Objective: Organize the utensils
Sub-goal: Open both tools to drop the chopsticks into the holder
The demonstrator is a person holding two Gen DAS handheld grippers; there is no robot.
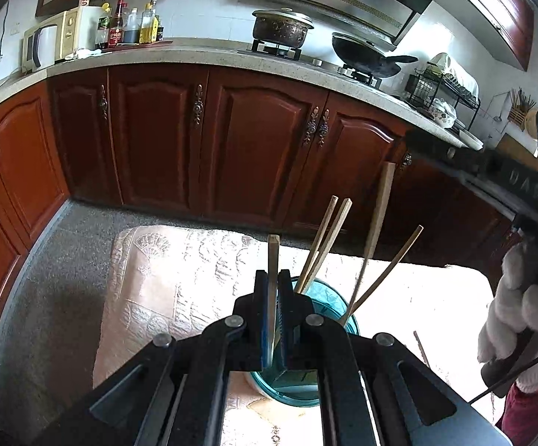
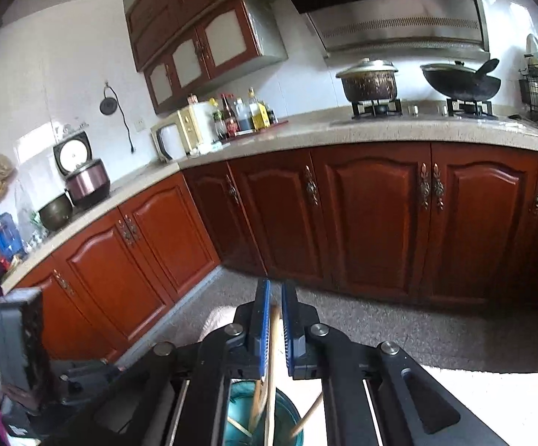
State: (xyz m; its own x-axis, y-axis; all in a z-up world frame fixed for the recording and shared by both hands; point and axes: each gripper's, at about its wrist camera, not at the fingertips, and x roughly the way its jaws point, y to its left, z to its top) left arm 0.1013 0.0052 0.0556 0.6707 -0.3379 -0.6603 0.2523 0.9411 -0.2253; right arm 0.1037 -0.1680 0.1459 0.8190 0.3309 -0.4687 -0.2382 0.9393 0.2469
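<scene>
Two tongs are working: the left tongs point(image 1: 273, 308) are pinching one thin, light, stiff wooden chopstick point(image 1: 272, 260) mid-shaft over the teal plastic cup point(image 1: 343, 319). The right tongs point(image 2: 275, 330) are standing slightly parted around another slim wooden chopstick point(image 2: 273, 338); whether they are gripping it, I cannot tell.

White letters "DAG", cut off, on right gripper point(image 1: 521, 180).

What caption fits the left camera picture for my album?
Left gripper pinches one chopstick above a teal cup already holding more.
</scene>
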